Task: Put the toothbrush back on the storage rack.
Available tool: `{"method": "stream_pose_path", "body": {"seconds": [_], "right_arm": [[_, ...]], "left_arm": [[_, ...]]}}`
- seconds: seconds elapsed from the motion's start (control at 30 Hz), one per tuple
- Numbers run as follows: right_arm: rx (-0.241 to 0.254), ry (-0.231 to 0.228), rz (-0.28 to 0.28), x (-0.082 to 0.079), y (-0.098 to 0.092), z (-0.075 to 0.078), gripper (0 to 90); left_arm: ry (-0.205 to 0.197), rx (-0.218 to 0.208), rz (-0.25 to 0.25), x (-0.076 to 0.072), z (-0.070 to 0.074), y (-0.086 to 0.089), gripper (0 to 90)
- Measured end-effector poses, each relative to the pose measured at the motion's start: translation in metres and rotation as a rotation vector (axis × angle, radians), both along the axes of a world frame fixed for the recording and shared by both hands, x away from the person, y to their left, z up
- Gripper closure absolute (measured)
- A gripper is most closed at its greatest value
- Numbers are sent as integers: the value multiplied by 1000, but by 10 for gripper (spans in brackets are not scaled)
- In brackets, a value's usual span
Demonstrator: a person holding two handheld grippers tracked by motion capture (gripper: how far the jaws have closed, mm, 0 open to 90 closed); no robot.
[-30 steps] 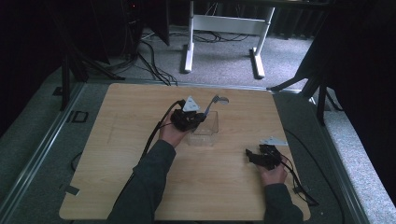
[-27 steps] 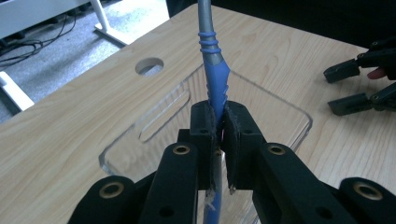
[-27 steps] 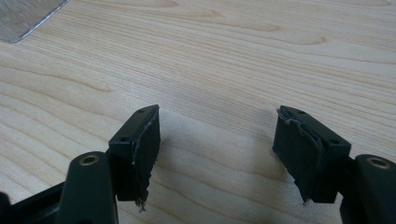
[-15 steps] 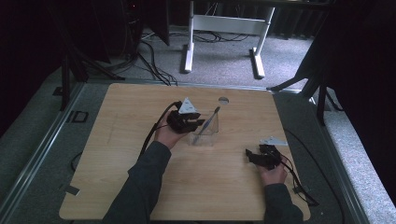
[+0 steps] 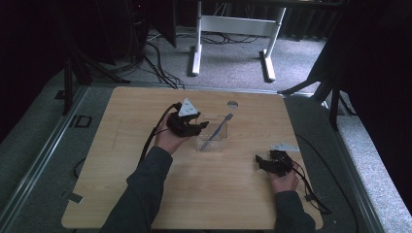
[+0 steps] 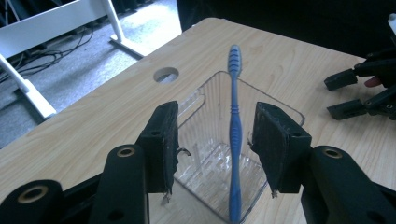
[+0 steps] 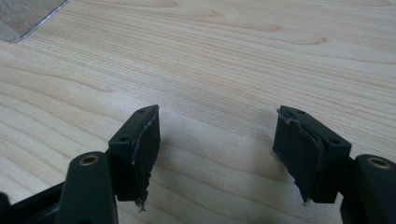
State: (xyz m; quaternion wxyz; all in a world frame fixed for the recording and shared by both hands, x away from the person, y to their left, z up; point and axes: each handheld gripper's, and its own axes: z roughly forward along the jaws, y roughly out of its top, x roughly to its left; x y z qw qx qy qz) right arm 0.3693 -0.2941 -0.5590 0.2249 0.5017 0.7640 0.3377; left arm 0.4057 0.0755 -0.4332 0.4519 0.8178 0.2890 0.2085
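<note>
My left claw has just been opening, jaws wide w/ the blue toothbrush loose between them, leaning in the clear bin just ahead; a nudge could tip it, and the high view adds my right claw, open, idle.

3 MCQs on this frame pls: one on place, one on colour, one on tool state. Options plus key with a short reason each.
1. Where is the toothbrush?
A. Flat on the table
B. Standing in the clear container
C. On the floor

2. What colour is the toothbrush?
A. Red
B. Green
C. Blue

3. How does the left tool stand?
A. Open, pads off the toothbrush
B. Shut on the toothbrush
C. Shut on the container's wall

Key: B, its handle end sits inside the container and it leans on the rim; C, blue from head to handle; A, the jaws have just been opening and gaps show on both sides of the handle.
</note>
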Motion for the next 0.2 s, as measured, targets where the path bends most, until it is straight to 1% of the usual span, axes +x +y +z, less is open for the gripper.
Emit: {"method": "stream_pose_path", "body": {"seconds": [0.1, 0.13, 0.17, 0.2], "right_arm": [[0, 0, 0, 0, 0, 0, 310], [0, 0, 0, 0, 0, 0, 310], [0, 0, 0, 0, 0, 0, 310], [0, 0, 0, 0, 0, 0, 310]], "left_arm": [[5, -5, 14, 0, 1, 4, 498], [-1, -15, 28, -2, 2, 9, 496], [-1, -15, 28, -2, 2, 9, 495], [0, -22, 35, -2, 2, 13, 495]]}}
